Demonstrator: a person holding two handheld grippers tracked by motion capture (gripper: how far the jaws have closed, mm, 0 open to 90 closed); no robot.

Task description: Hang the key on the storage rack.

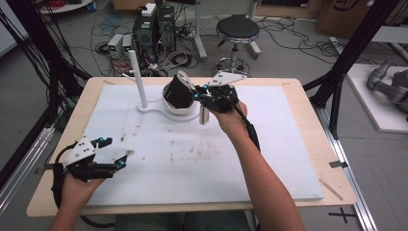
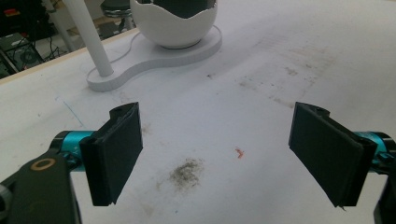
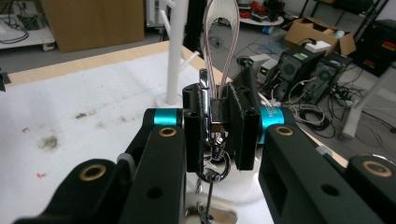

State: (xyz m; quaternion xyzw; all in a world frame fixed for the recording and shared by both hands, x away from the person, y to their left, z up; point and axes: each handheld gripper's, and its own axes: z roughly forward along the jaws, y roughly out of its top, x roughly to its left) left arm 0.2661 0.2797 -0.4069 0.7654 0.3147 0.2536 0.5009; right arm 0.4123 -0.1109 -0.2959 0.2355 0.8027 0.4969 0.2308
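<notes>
My right gripper point(image 1: 208, 95) is held above the white stand's bowl point(image 1: 180, 109), shut on a keychain. In the right gripper view, the keychain's pale strap loop point(image 3: 222, 42) rises above my right gripper point(image 3: 217, 126) and its metal ring point(image 3: 215, 170) hangs below. A pale piece point(image 1: 204, 115) dangles under the gripper. A black object point(image 1: 177, 91) sits tilted in the bowl point(image 2: 173, 23). The stand's white pole point(image 1: 138, 79) rises to the left of the bowl. My left gripper point(image 1: 114, 151) rests open near the table's front left. Nothing is between the jaws of my left gripper point(image 2: 219, 154).
A white foam board point(image 1: 269, 144), smudged with dirt, covers the wooden table. The stand's flat base point(image 2: 154, 56) lies ahead of the left gripper. Beyond the table's far edge are a round stool point(image 1: 237, 30), computer cases and cables on the floor.
</notes>
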